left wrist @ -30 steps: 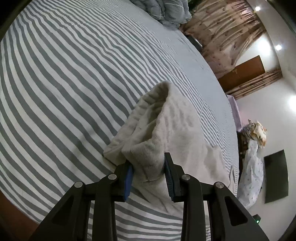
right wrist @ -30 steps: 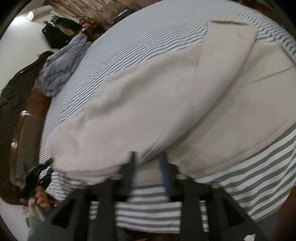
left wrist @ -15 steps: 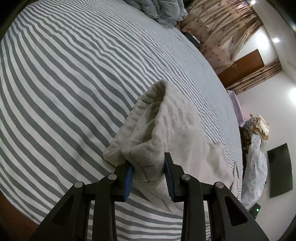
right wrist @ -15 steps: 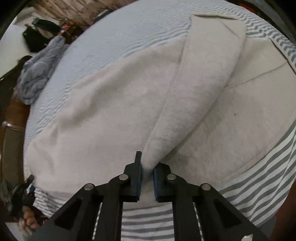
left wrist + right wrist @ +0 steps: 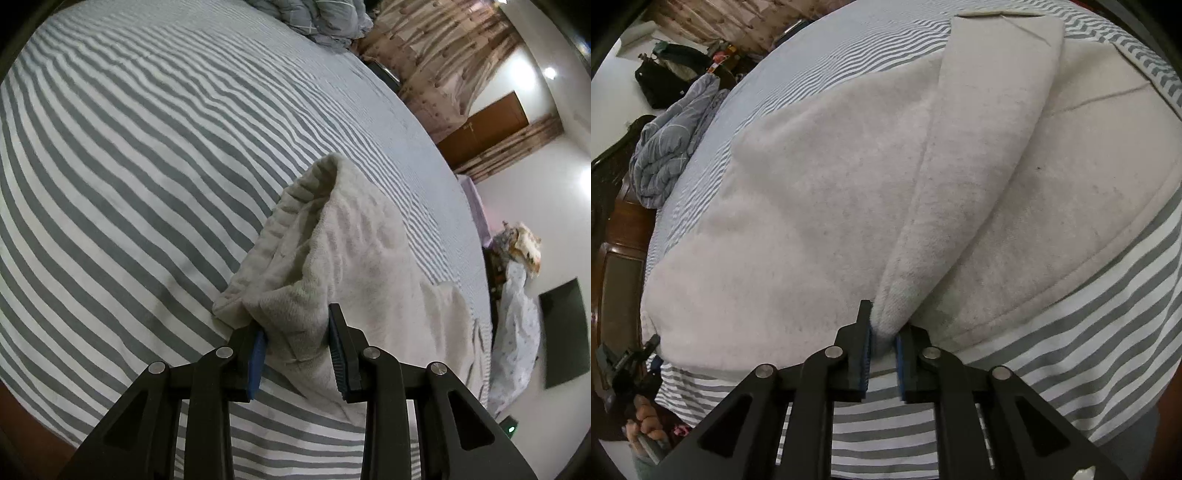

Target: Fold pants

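Right now both grippers are holding the same soft cream pants (image 5: pixel 827 192), which lie spread on a bed with a grey and white striped sheet (image 5: pixel 129 166). The right gripper (image 5: pixel 882 343) is pinching a raised fold of the cloth near the front edge of the pants. Its jaws are opening a tiny bit, but the cloth sits between the blue pads and they look to be pressing on it. That ridge runs away from the gripper toward the far side, so it looks like the middle line between the two legs is being pulled up to make a neat crease.

The left gripper (image 5: pixel 295 343) is clamped on a thick, bunched end of the pants, probably the waistband, because the cloth there is doubled and ribbed. Holding that end up keeps the cloth from sliding while the other gripper works.

A rumpled grey blanket (image 5: pixel 672 144) sits at the far left of the bed, well apart from the pants. The fold seems only just begun.
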